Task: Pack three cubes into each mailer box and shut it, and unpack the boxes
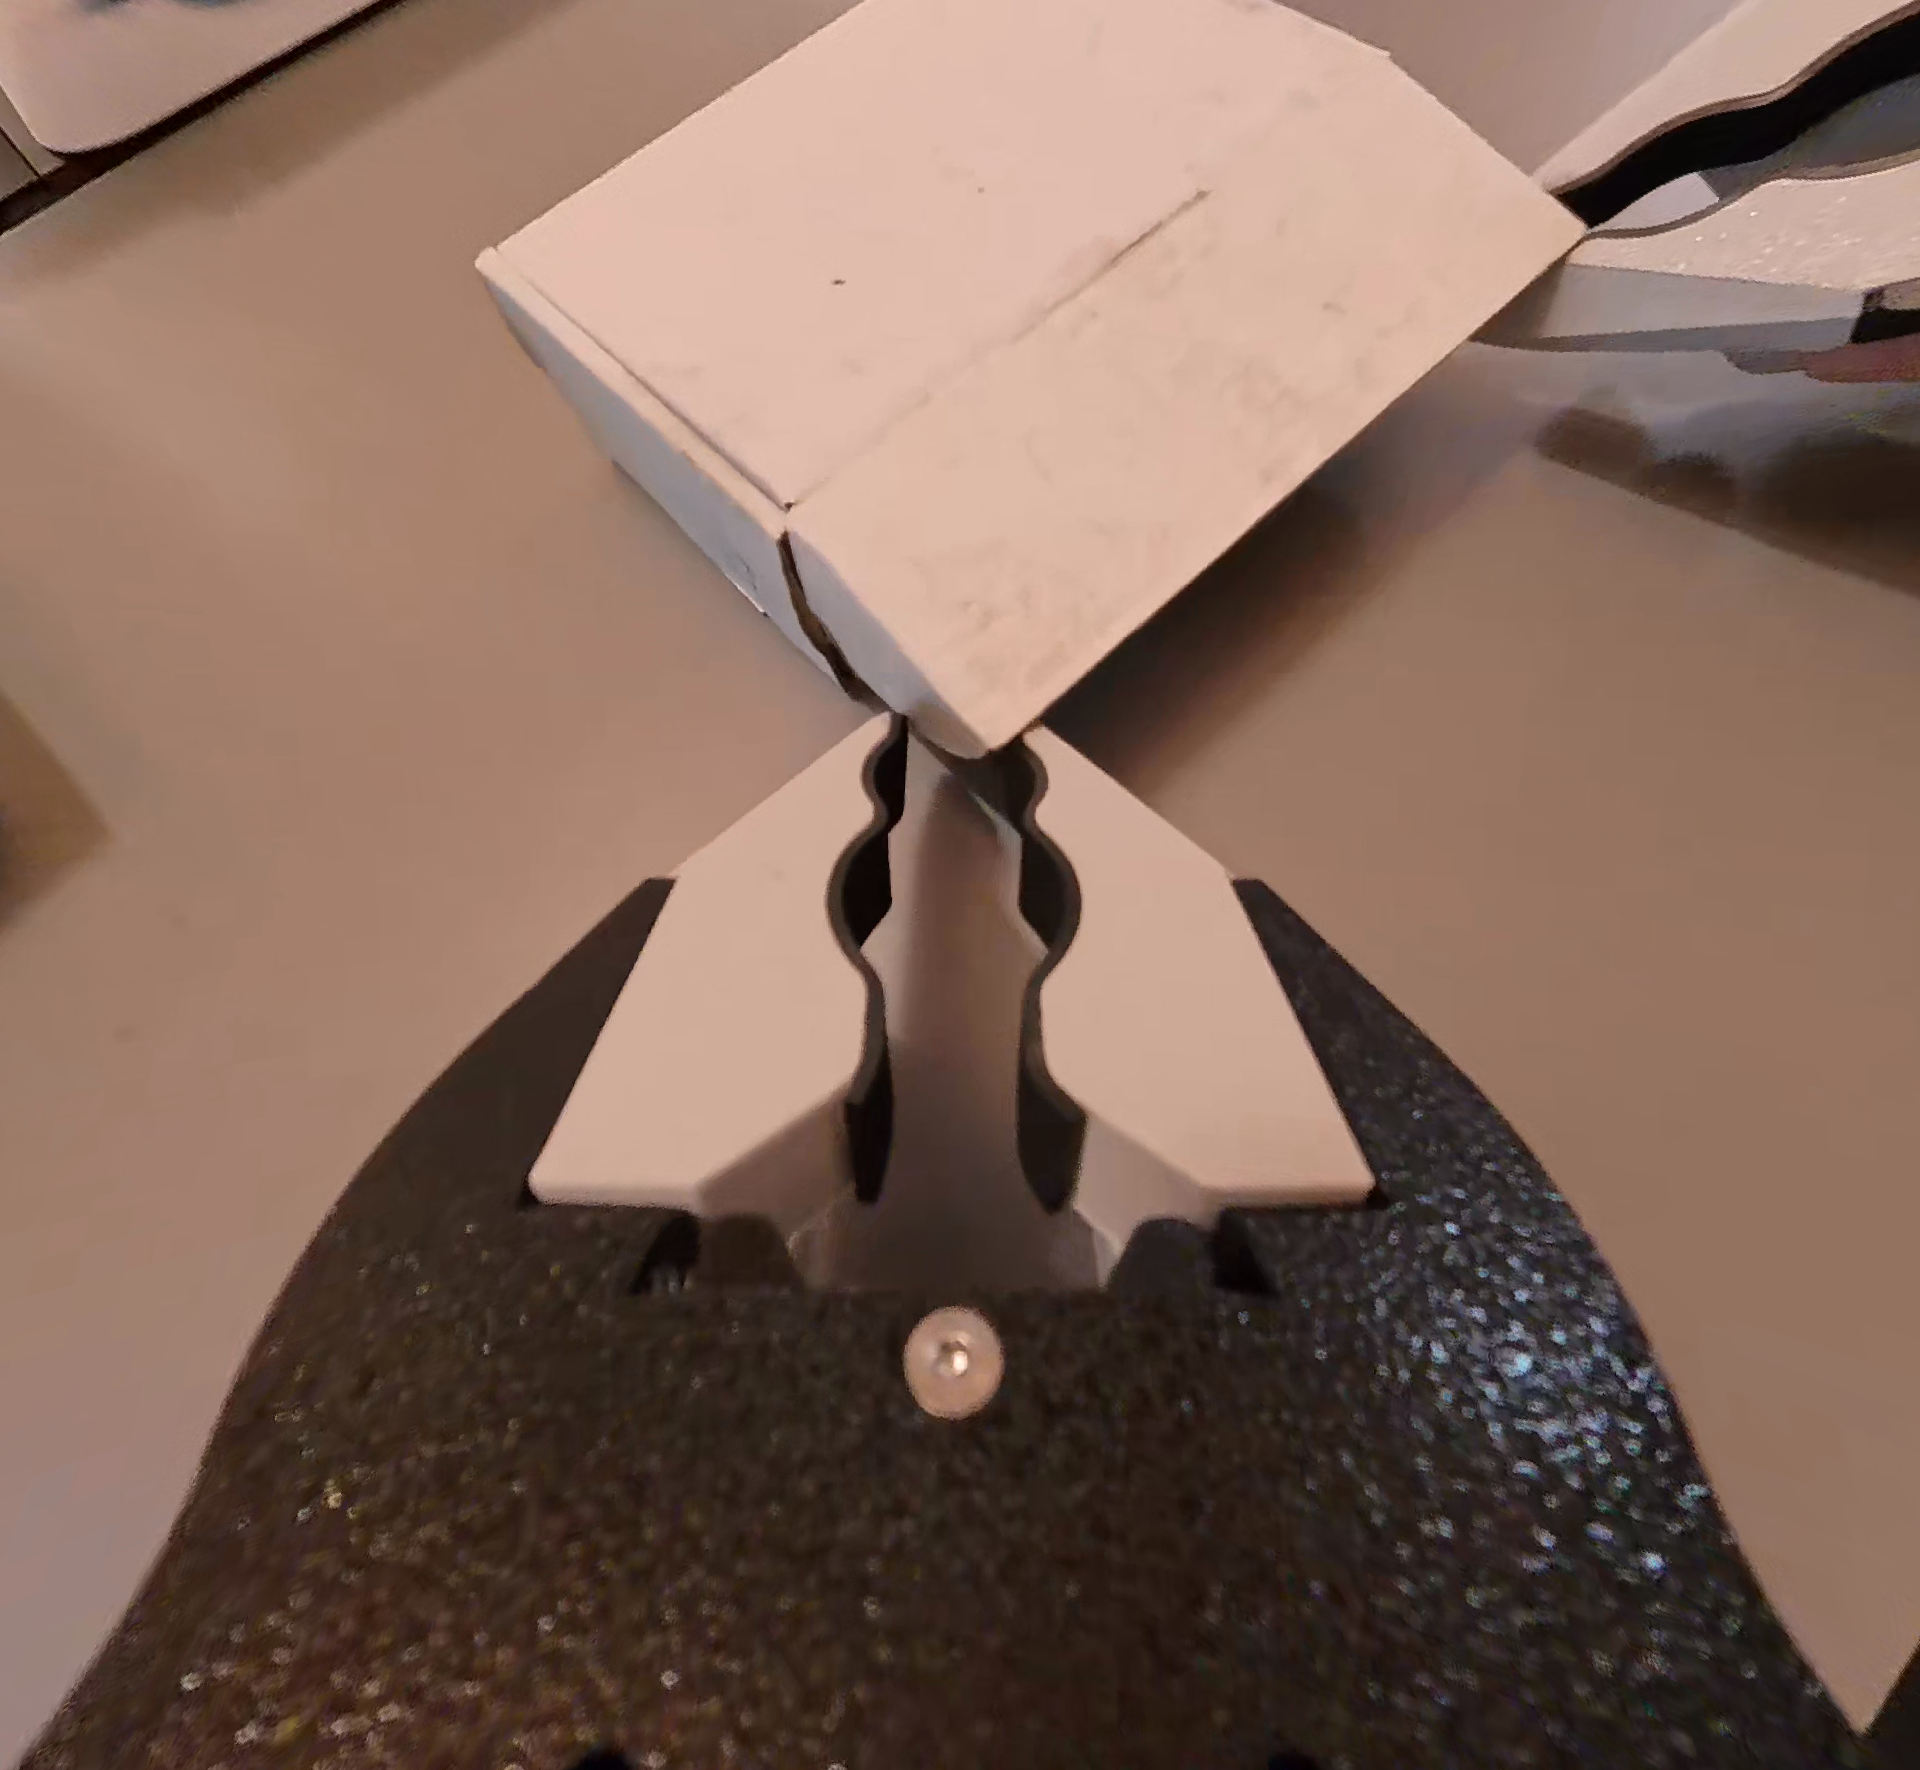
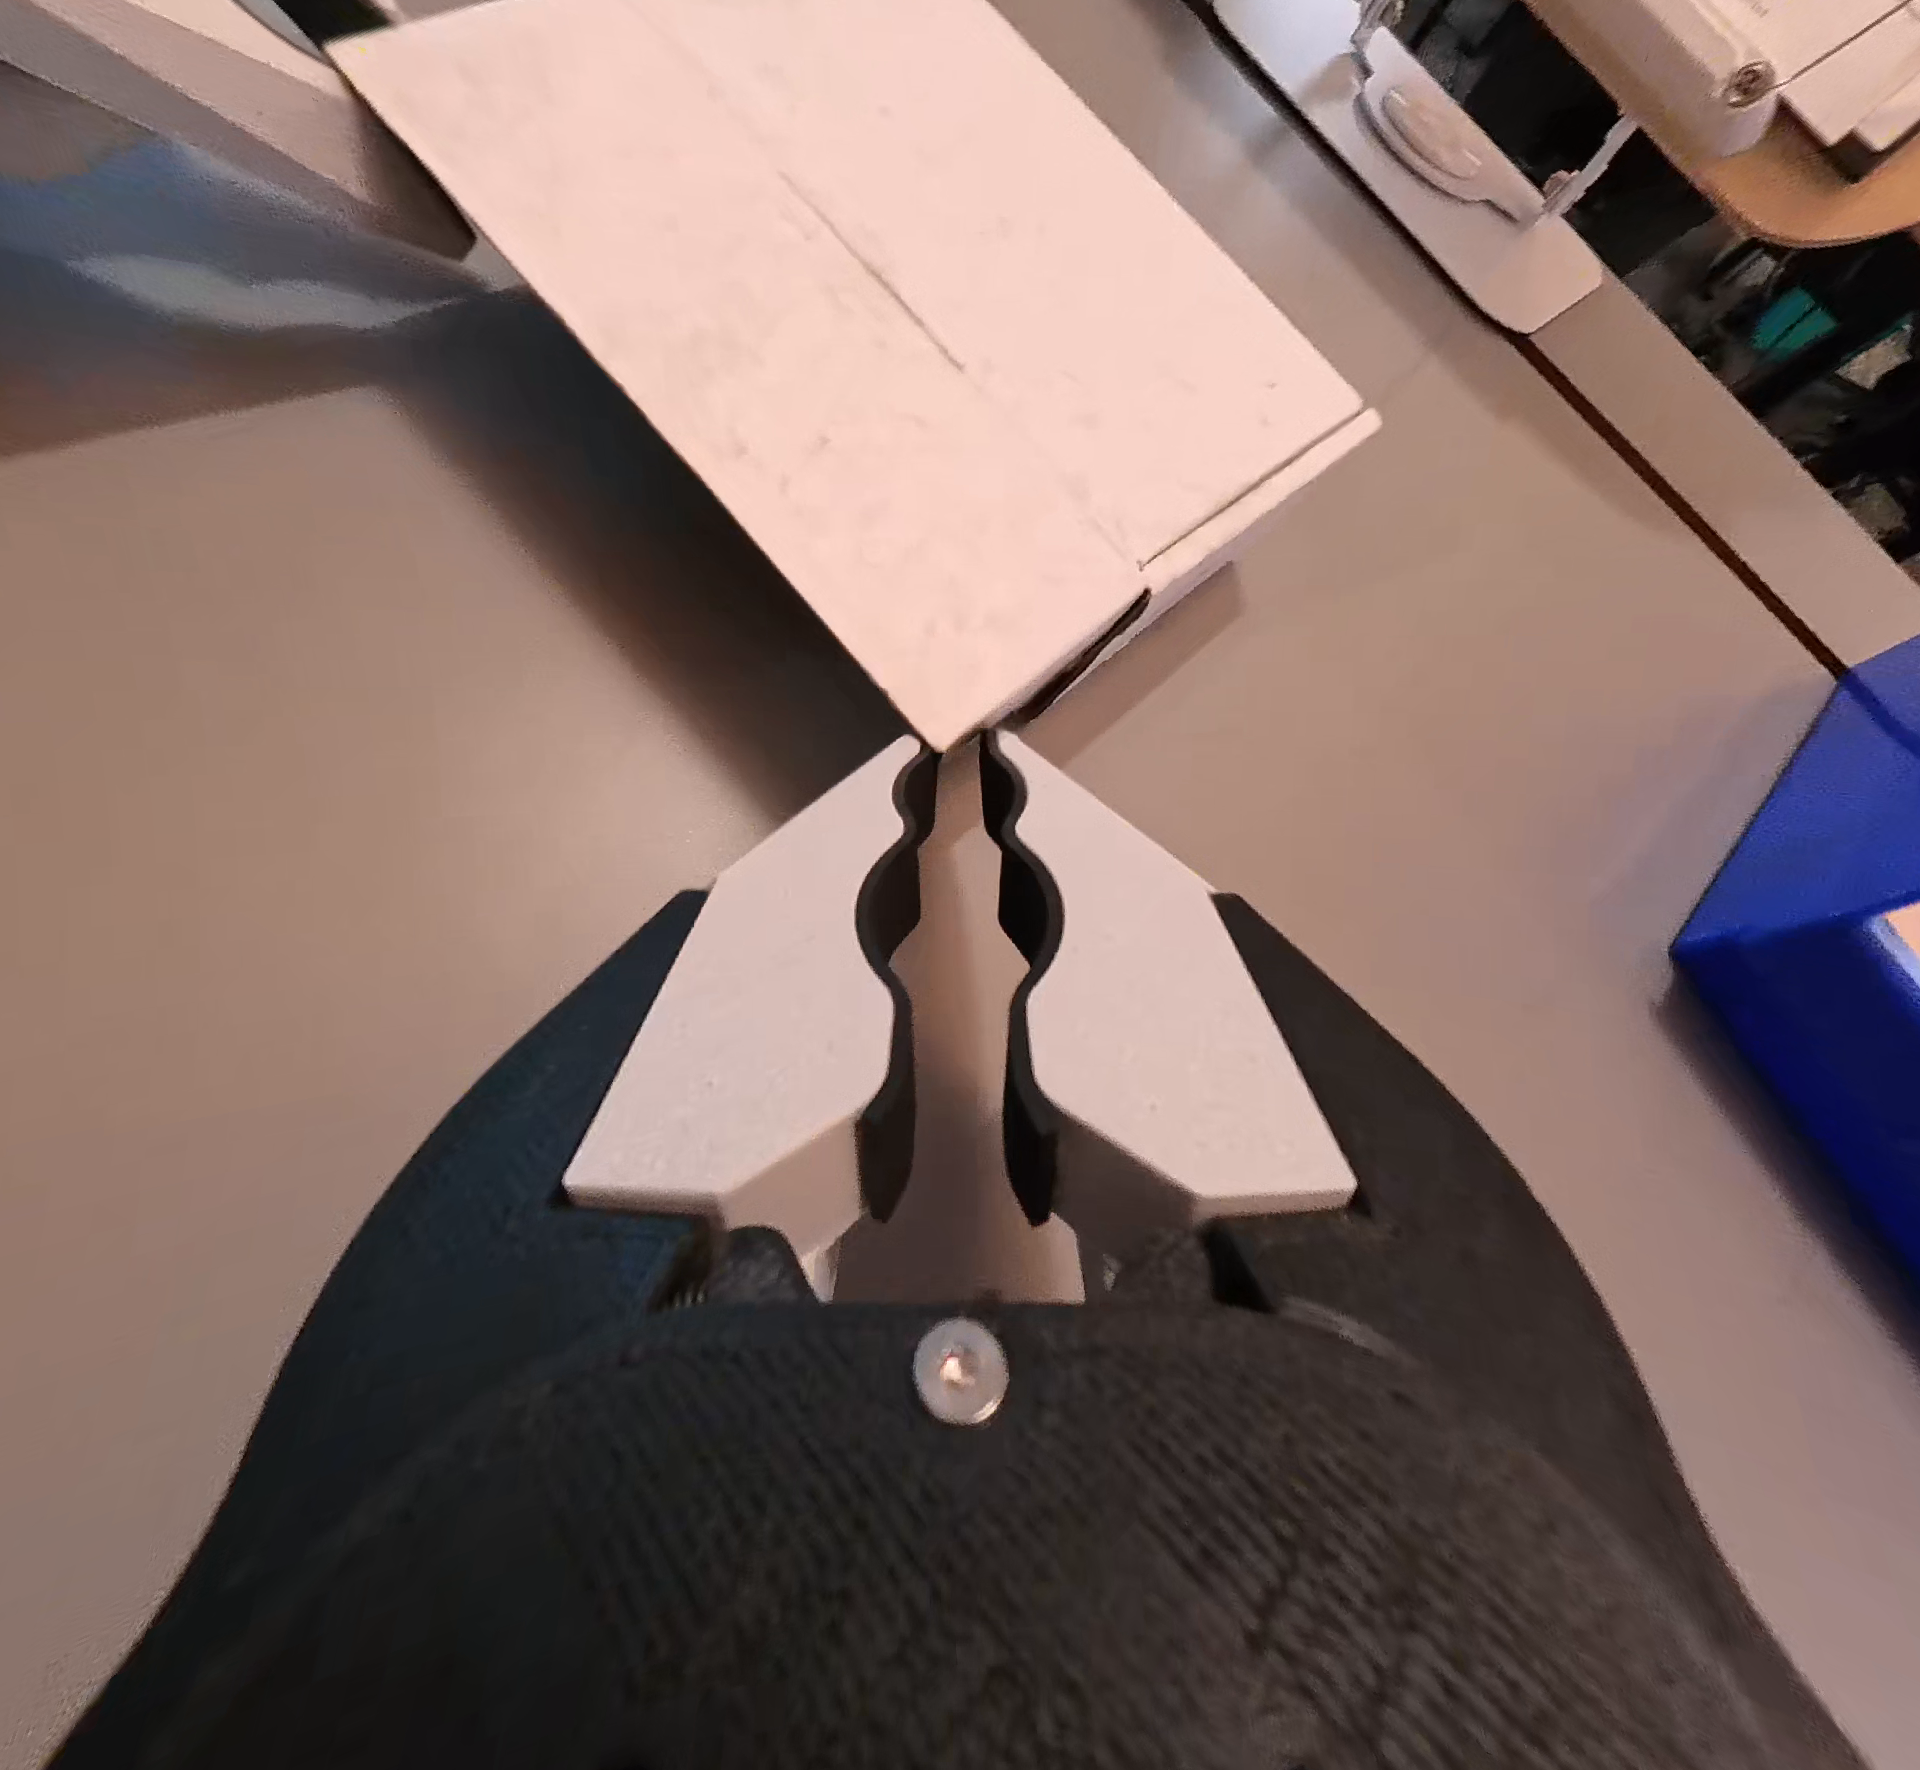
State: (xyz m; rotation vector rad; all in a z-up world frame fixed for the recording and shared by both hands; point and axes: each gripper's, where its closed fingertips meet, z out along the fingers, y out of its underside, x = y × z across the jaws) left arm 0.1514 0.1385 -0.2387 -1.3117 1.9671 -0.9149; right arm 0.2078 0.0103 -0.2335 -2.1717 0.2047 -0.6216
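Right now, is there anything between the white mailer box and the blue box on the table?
No. In the right wrist view, only bare grey table lies between the white mailer box and the blue box. The left wrist view does not show the blue box.

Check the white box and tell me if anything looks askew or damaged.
The white cardboard mailer box is not fully shut: its front flap gapes at the near corner, showing a dark slit. The lid is scuffed, with a dark line across it. Nothing spilled.
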